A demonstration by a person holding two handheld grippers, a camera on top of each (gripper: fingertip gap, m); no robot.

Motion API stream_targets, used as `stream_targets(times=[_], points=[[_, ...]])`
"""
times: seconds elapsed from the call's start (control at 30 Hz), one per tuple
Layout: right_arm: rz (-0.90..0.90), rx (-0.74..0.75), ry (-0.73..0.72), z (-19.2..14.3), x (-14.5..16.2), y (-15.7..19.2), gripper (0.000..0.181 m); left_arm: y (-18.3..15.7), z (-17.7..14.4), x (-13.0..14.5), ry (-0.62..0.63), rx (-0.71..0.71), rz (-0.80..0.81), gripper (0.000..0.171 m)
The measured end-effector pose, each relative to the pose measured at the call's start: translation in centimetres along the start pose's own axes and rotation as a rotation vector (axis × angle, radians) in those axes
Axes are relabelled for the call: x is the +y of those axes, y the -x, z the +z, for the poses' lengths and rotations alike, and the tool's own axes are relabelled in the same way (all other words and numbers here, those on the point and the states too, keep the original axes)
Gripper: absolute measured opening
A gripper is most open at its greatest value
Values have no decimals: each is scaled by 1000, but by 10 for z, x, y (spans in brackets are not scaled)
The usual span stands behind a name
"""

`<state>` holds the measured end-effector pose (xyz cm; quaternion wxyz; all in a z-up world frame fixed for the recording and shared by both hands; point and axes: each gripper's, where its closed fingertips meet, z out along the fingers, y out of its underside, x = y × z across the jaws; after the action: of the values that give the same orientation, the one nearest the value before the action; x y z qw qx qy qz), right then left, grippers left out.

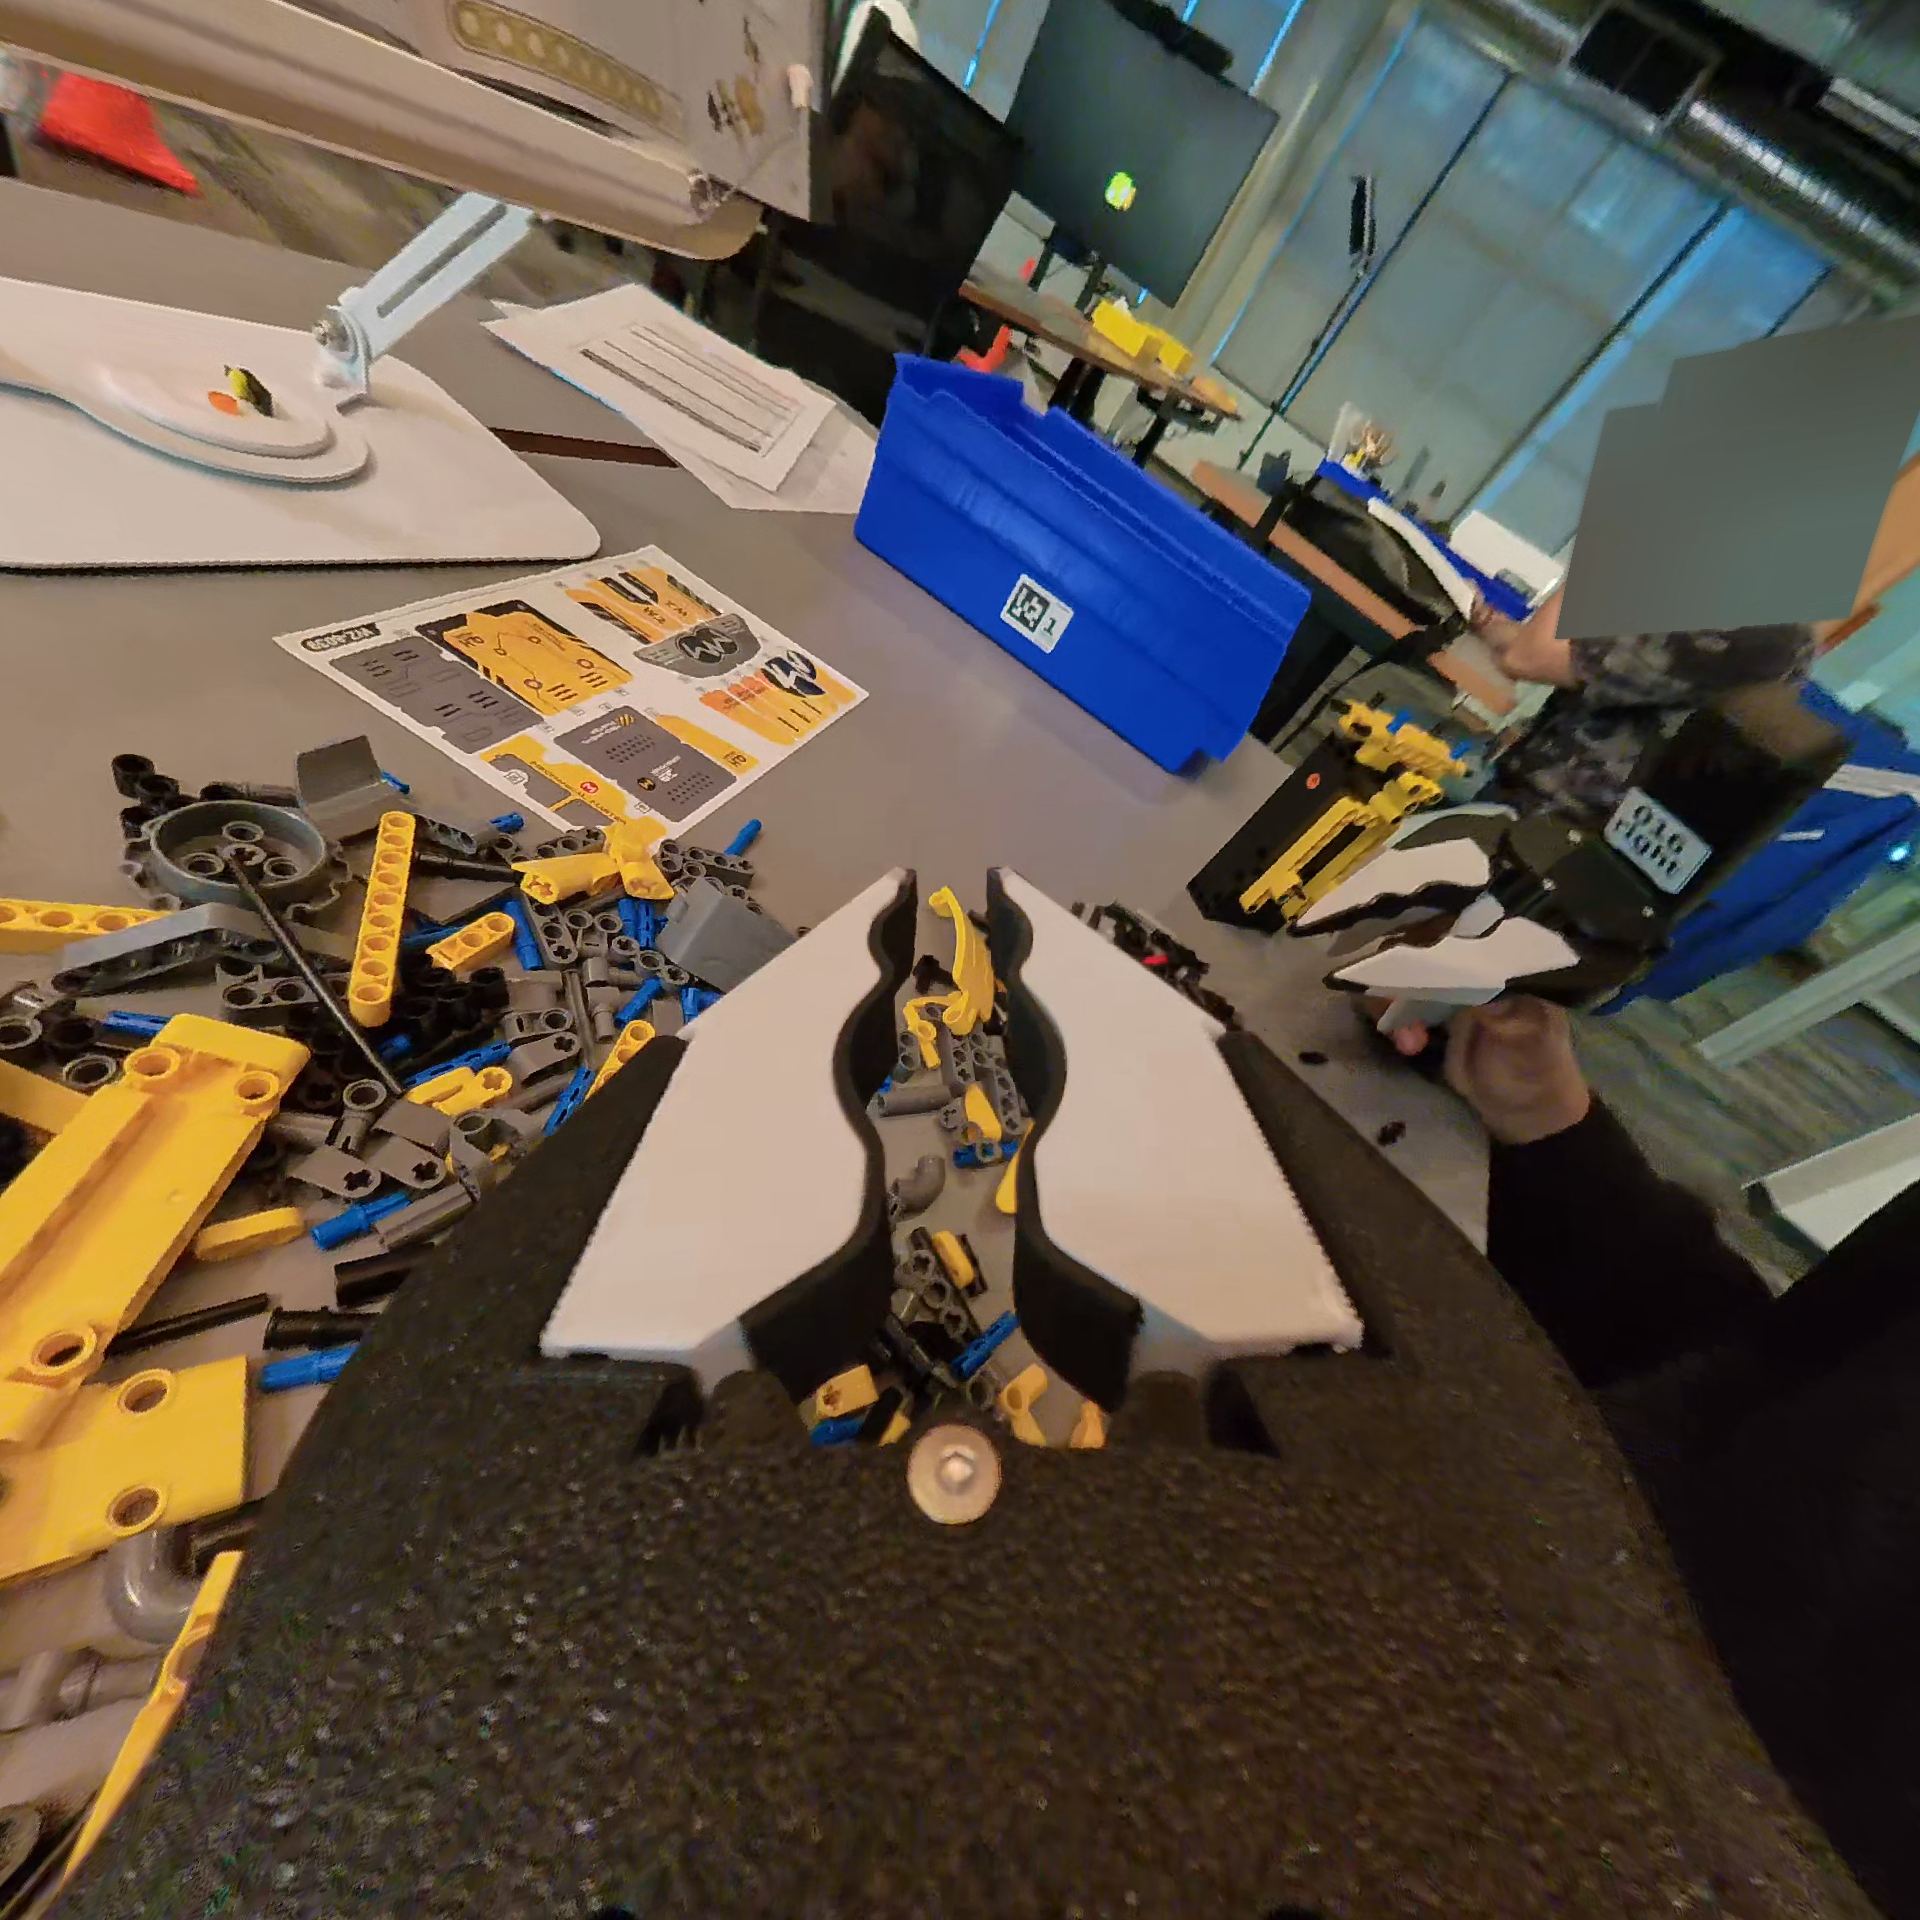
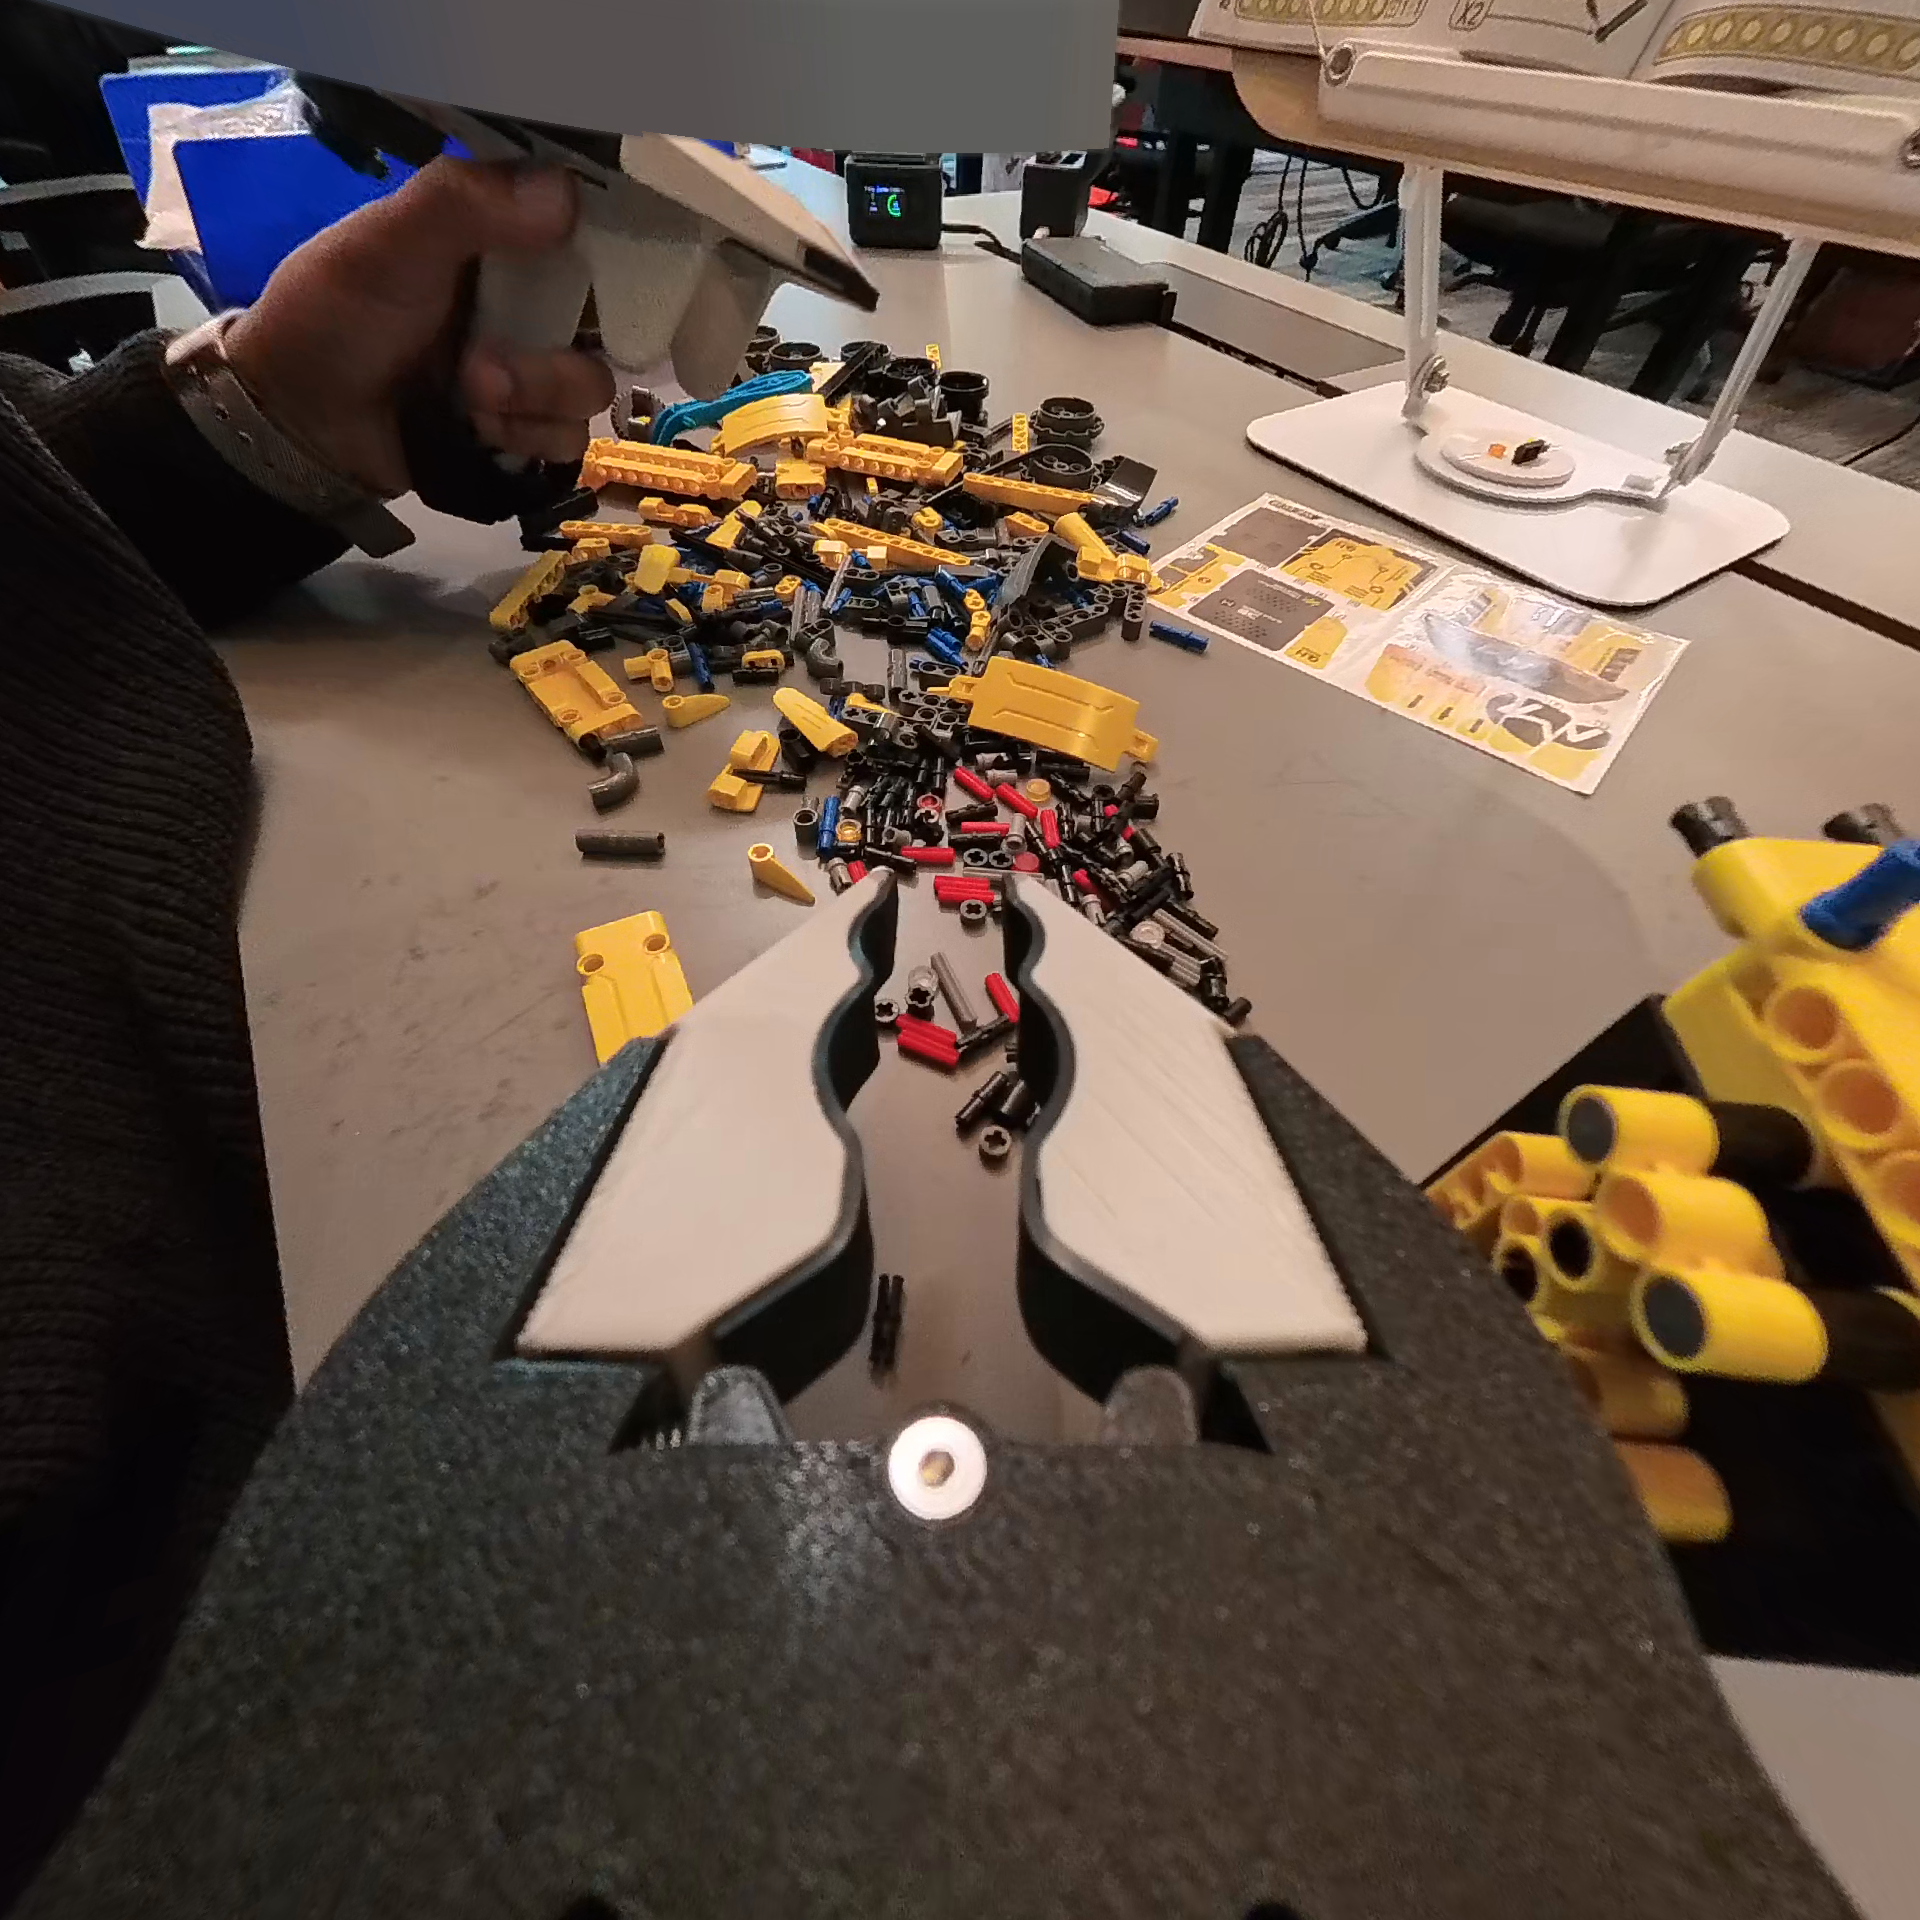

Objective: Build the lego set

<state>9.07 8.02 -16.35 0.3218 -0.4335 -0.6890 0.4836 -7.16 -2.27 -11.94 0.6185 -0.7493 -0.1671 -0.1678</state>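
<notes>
A pile of yellow, black, grey and blue building-toy parts point(image 1: 416, 997) lies on the grey table point(image 1: 987, 769). My left gripper point(image 1: 951, 894) hovers open and empty over the pile's right side, with a curved yellow piece point(image 1: 968, 961) seen through the gap. My right gripper point(image 2: 948, 896) is open and empty just above loose red and black pins point(image 2: 930, 1039). It also shows in the left wrist view point(image 1: 1320, 951), held by a hand point(image 1: 1512, 1075). The left gripper point(image 2: 847, 286) shows over the pile's far side point(image 2: 831, 540) in the right wrist view.
A part-built yellow model point(image 2: 1704, 1195) in a black holder stands right of my right gripper, also seen in the left wrist view point(image 1: 1351, 821). A sticker sheet point(image 1: 571, 675), a blue bin point(image 1: 1070, 561) and a white booklet stand point(image 2: 1538, 509) lie beyond the pile. My right fingertips sit around 20 cm from my left ones. Left tips and right tips are each some 12 cm from the curved yellow piece point(image 1: 968, 961). My right wrist view point(image 2: 1025, 690) looks at it from another angle.
</notes>
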Motion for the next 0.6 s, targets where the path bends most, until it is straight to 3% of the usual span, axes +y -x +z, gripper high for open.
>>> stream_targets(times=[0.6], points=[[-6,4,7,1,1,0,20,0,1,2,4,-22,40,13]])
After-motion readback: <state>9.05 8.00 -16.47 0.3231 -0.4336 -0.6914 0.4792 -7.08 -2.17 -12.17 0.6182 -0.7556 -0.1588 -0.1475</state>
